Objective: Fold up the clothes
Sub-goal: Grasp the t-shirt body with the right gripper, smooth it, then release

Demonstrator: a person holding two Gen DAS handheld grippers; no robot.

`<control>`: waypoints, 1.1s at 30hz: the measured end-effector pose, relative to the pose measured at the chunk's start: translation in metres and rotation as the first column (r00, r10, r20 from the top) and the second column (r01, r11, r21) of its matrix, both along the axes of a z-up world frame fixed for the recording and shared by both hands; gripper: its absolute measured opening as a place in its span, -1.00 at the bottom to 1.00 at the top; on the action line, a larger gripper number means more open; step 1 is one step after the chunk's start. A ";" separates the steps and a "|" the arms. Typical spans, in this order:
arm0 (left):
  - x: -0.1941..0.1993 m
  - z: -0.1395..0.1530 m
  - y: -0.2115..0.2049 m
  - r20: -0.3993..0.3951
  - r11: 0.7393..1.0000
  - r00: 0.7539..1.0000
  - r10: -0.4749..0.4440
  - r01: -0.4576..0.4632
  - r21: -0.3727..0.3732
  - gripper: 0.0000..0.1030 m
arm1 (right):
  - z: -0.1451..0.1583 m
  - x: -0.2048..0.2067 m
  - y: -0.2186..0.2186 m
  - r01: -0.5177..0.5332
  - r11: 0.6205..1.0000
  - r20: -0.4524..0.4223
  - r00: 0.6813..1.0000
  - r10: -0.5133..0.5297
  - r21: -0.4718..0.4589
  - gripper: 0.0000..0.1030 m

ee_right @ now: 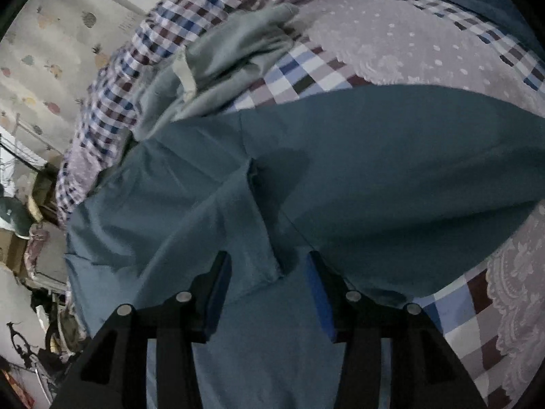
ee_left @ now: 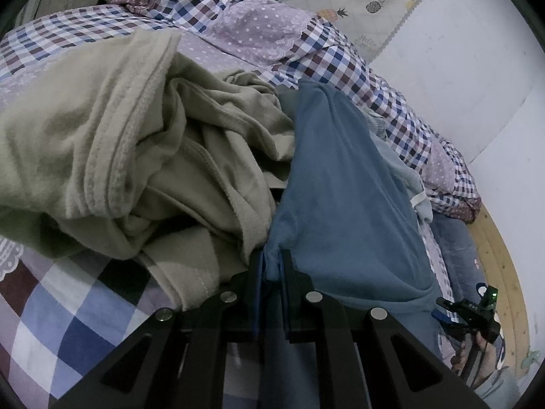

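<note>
A blue garment [ee_left: 344, 197] lies on a checked bedspread [ee_left: 61, 320]. My left gripper [ee_left: 271, 266] is shut on its near edge, which bunches between the pads. In the right wrist view the same blue garment [ee_right: 357, 156] spreads flat with a fold ridge running toward my right gripper [ee_right: 269, 266]. That gripper is open just above the cloth, its pads on either side of the ridge end. The right gripper also shows in the left wrist view [ee_left: 470, 313], low at the right.
A crumpled beige garment [ee_left: 136, 156] is heaped left of the blue one. A pale grey-blue garment [ee_right: 231, 54] lies beyond it on the bedspread [ee_right: 391, 41]. A wooden bed rim [ee_left: 504, 272] and a white wall [ee_left: 460, 68] are at the right.
</note>
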State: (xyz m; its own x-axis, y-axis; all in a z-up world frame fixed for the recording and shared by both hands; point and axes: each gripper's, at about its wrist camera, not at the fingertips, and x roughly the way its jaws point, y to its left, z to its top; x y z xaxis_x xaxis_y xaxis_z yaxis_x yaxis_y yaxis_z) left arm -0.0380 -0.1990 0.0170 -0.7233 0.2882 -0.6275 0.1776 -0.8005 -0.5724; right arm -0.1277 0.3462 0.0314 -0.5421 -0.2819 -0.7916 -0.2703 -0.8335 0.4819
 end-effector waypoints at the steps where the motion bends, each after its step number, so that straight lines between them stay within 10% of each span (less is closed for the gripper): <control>1: 0.000 0.000 0.000 0.001 1.000 1.000 0.001 -0.001 0.002 -0.83 | -0.002 -0.001 -0.002 0.005 1.000 0.002 1.000 -0.005 0.002 -0.07; 6: -0.001 0.000 0.000 0.001 1.000 1.000 0.002 -0.002 0.006 -0.83 | -0.002 0.002 -0.015 -0.018 0.998 0.017 1.000 0.017 0.055 -0.92; 14: 0.000 0.006 0.001 -0.003 1.000 1.000 -0.006 0.006 0.006 -0.83 | 0.036 0.046 -0.002 0.003 0.995 -0.019 1.000 -0.001 0.103 -0.95; 22: -0.001 0.006 0.000 0.012 1.000 1.000 -0.006 0.006 0.005 -0.83 | 0.008 0.077 0.013 0.031 0.989 0.123 0.991 -0.050 0.144 -0.97; 28: -0.001 0.007 0.002 0.013 1.000 1.000 -0.008 0.008 -0.005 -0.83 | 0.023 0.074 0.020 0.046 0.997 -0.001 0.999 -0.046 0.068 -0.83; 31: -0.002 0.006 0.001 0.016 1.000 1.000 -0.007 0.007 -0.002 -0.83 | 0.035 0.055 0.013 0.023 0.994 -0.083 0.996 -0.014 0.108 -0.10; 33: -0.002 0.006 0.002 0.016 1.000 1.000 -0.006 0.006 -0.003 -0.83 | 0.034 0.037 0.006 -0.003 0.988 -0.083 0.996 0.016 0.153 0.01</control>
